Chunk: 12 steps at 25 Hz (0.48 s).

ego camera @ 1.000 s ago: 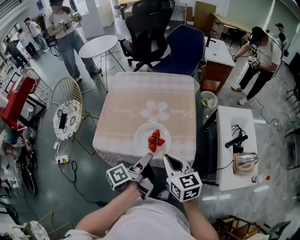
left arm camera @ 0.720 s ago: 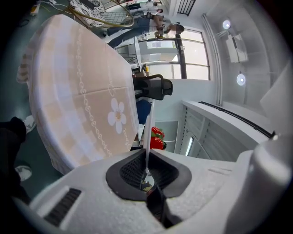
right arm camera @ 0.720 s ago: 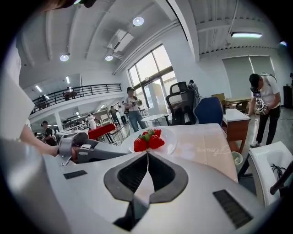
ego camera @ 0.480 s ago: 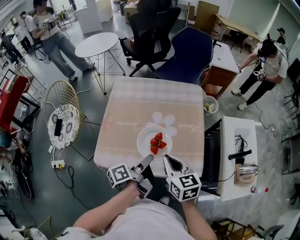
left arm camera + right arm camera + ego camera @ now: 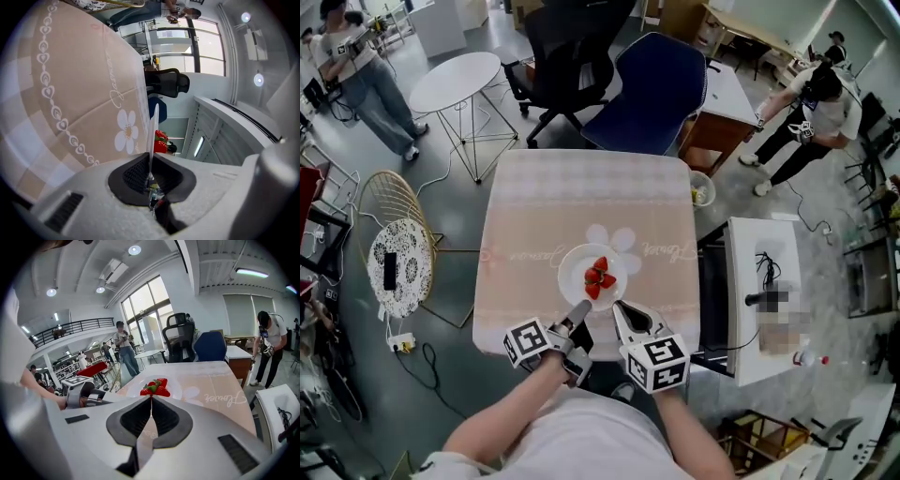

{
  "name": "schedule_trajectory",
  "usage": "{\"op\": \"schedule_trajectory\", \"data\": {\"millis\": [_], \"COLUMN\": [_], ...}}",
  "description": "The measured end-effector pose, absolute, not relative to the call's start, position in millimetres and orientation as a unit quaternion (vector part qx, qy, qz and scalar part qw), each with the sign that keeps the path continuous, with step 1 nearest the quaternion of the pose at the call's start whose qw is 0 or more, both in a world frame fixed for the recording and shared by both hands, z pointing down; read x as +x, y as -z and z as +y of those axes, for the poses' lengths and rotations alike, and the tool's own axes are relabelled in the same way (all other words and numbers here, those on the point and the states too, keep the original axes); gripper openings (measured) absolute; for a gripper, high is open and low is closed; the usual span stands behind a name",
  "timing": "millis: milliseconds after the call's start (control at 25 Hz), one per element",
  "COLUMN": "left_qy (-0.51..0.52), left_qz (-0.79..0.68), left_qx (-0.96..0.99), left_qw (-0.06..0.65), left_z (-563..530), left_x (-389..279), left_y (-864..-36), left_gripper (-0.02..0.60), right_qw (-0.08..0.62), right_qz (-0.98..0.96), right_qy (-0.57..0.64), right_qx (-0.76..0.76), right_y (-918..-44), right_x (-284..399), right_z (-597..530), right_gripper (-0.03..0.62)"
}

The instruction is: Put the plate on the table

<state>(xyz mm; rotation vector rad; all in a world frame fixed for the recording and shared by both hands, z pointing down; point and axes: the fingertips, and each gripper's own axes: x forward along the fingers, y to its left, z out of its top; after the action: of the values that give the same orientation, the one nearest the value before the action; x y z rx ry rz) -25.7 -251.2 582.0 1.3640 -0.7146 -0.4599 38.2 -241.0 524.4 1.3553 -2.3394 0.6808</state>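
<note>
Plate and both grippers have moved further onto the table than a second ago, so the plate's rim now reaches the flower print. This white plate, carrying red strawberries, sits at the near middle of the pink-beige cloth; whether it rests on it or hangs just above cannot be told. At its 6 o'clock edge the left gripper is clenched on the rim. Just beside it, at 5 o'clock, the right gripper has its jaws pressed together with nothing between them. Cursive writing runs left and right of the flower, too small to read. Beyond the table at 12 o'clock stand a black office chair and a blue chair. At 10 o'clock is a round white table, at 9 o'clock a gold wire chair holding a phone, at 3 o'clock a white counter. A person stands at 2 o'clock.
</note>
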Motion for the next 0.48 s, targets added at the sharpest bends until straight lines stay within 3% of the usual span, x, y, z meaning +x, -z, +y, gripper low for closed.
{"op": "schedule_trajectory", "data": {"millis": [480], "left_qy": [0.179], "left_qz": [-0.331], "left_qx": [0.589], "left_qw": [0.715], "left_z": [-289], "left_x": [-32], "left_y": [-628], "left_gripper": [0.018], "right_qw": [0.212], "right_qz": [-0.805], "right_qy": [-0.265], "right_qx": [0.486], "right_y": [-549], "right_x": [34], "right_z": [-263], "right_gripper": [0.006]}}
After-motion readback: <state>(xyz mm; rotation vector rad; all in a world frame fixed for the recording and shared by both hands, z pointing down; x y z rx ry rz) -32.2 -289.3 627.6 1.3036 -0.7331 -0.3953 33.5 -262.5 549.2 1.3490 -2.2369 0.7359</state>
